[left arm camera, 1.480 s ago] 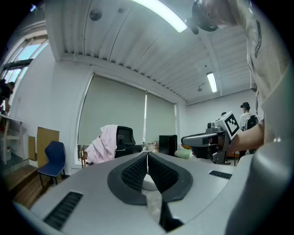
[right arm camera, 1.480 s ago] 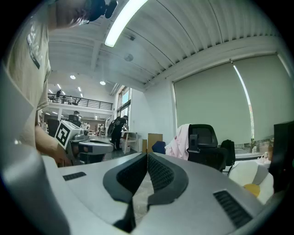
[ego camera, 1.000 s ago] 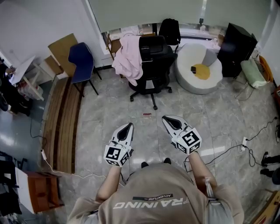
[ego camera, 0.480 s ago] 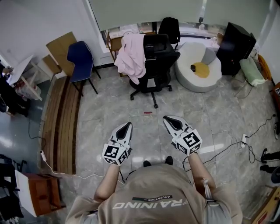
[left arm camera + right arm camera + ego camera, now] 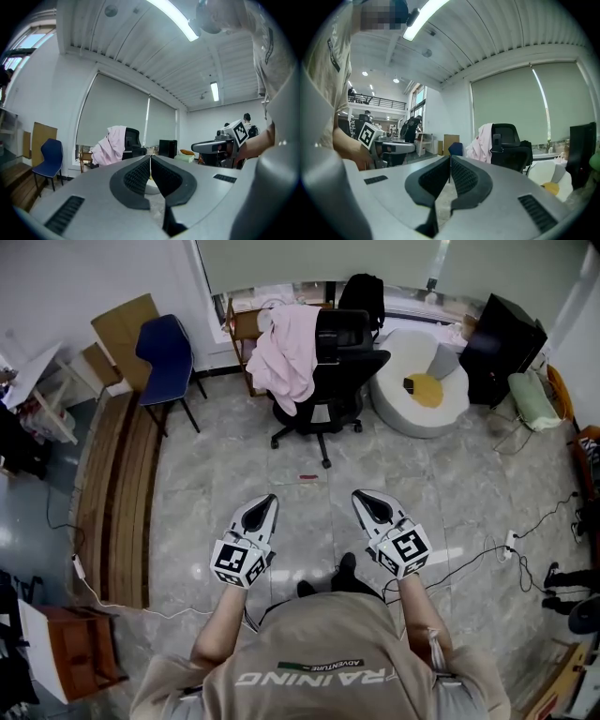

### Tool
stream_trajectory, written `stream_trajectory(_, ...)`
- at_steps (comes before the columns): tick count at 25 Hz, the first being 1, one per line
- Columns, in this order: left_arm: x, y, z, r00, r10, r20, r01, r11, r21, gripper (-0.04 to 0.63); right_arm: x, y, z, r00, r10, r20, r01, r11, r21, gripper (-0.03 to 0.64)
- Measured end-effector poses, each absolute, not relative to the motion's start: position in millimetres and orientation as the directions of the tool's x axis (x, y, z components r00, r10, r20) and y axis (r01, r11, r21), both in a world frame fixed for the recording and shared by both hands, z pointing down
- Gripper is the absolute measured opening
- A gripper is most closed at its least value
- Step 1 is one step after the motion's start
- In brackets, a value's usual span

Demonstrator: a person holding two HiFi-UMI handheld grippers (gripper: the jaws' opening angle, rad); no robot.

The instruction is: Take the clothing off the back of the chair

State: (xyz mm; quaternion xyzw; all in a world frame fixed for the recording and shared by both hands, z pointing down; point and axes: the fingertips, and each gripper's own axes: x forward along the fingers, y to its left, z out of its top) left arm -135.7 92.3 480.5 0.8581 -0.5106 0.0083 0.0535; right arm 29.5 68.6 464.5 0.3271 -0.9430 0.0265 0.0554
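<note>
Clothing [image 5: 292, 352], pink, hangs over the back of the black office chair [image 5: 342, 362] at the upper centre of the head view, well apart from both your grippers. Your left gripper [image 5: 268, 502] and right gripper [image 5: 362, 496] sit side by side lower in the frame above the tiled floor [image 5: 234, 474], both pointing toward the chair. Each has its jaws pressed together with nothing between them.

- The room is lit brightly and evenly by ceiling tube lights [image 5: 174, 19]; only soft shadows are cast.
- Pale glare is reflected off the polished floor [image 5: 234, 474].
- Both gripper views are bowed by the wide lens and darkened at the corners.
- Nearest surfaces are possibly slightly unfocused.
</note>
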Motion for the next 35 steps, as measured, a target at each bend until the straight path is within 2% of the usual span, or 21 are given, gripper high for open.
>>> stream_trajectory(7, -154, 69, 494, 0.435, -0.896, 0.088, -0.899, -0.425, 0.108, 0.015, 14, 32, 466, -0.802, -0.584, 0.125, -0.589, 0.808, -0.009, 0.034)
stream_trajectory(17, -155, -10, 488, 0.388, -0.917, 0.094, -0.921, -0.384, 0.062, 0.015, -2, -63, 470, -0.846, -0.525, 0.095, -0.528, 0.849, -0.011, 0.034)
stream_trajectory(35, -129, -151, 494, 0.326, -0.940, 0.101, -0.945, -0.321, 0.064, 0.015, 13, -216, 475, -0.877, -0.471, 0.090, -0.475, 0.880, -0.025, 0.034)
